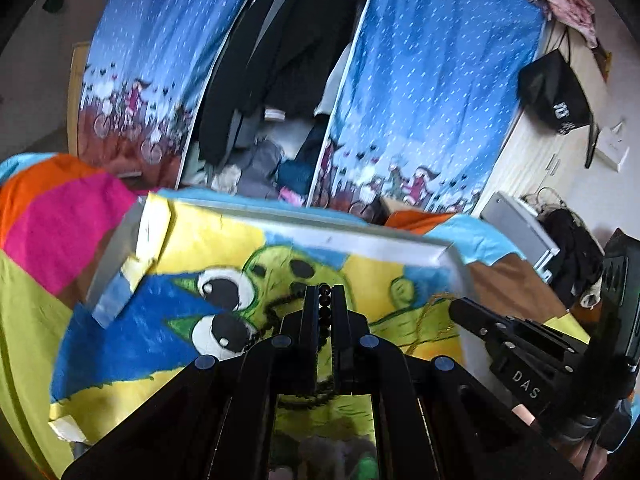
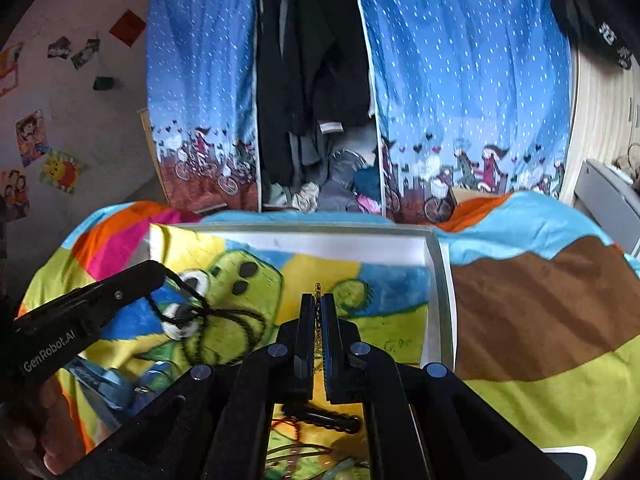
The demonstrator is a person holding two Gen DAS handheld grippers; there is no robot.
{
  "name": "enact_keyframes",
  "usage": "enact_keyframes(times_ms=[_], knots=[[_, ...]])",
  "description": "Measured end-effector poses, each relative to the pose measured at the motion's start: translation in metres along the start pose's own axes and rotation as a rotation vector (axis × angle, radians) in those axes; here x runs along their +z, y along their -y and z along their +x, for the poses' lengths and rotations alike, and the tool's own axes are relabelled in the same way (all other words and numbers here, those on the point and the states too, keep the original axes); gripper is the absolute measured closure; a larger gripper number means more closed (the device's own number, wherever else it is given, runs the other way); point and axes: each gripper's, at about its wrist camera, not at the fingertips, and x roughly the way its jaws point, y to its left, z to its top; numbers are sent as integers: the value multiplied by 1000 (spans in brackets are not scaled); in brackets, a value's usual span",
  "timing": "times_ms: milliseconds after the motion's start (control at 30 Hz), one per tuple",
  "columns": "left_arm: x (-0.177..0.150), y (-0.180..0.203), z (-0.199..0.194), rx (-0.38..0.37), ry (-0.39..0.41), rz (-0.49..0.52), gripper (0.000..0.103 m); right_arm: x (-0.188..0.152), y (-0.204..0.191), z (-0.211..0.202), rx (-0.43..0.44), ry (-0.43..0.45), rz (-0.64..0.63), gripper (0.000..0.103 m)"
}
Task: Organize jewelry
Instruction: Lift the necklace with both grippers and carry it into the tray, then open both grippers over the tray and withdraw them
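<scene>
Both tongs grip jewelry above the white tray on the bed.

The left tongs (image 1: 325, 300) are closed on a black bead necklace (image 1: 276, 312), whose strand hangs down to the cartoon cloth (image 1: 192, 248) lining the white tray (image 1: 360, 240). The right tongs (image 2: 318, 308) pinch a thin gold chain (image 2: 317, 292) between the fingers, over the same tray, which lies on a colourful blanket (image 2: 540, 288).

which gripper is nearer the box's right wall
Right. The right gripper, shut on a gold chain, hangs over the box's right half, close to the right wall. The left gripper, shut on black beads, hangs over the left half, farther away.
</scene>
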Motion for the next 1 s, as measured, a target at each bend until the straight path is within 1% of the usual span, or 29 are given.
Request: enact_keyframes(times_ms=[133,300,400,533,567,633,667,700,733,767,800,833,900,933,967,1000], knots=[[-10,-5,16,6,-47,-7,100,-12,10,16,-9,-38,16,99],[-21,-2,28,30,-85,24,100,-21,16,26,-16,-74,15,99],[-25,-2,31,45,-97,30,100,-24,21,29,-15,-91,35,99],[-24,0,30,53,-96,45,99,-25,30,25,-21,-89,68,99],[-23,2,29,54,-99,51,96,-25,32,23,-22,-89,72,99],[-21,6,24,54,-94,59,87,-24,36,19,-23,-90,87,98],[-19,9,20,52,-88,65,76,-24,37,17,-23,-90,93,98],[-18,10,16,54,-79,67,67,-23,40,14,-23,-88,100,95],[-17,13,10,50,-59,73,66,-23,42,10,-23,-83,106,91],[-15,16,6,45,-49,78,65,-22,44,6,-23,-76,110,83],[-13,19,2,45,-44,82,65,-21,45,2,-23,-69,113,78],[-11,22,-3,48,-36,89,63,-20,46,-4,-24,-61,116,76],[-7,27,-12,53,-25,92,48,-18,46,-12,-28,-50,113,75],[-5,28,-19,53,-10,88,45,-17,46,-18,-31,-43,112,73],[-4,30,-25,52,4,86,40,-16,46,-22,-31,-37,113,66],[-2,31,-31,53,14,87,39,-15,46,-28,-32,-28,115,57]])
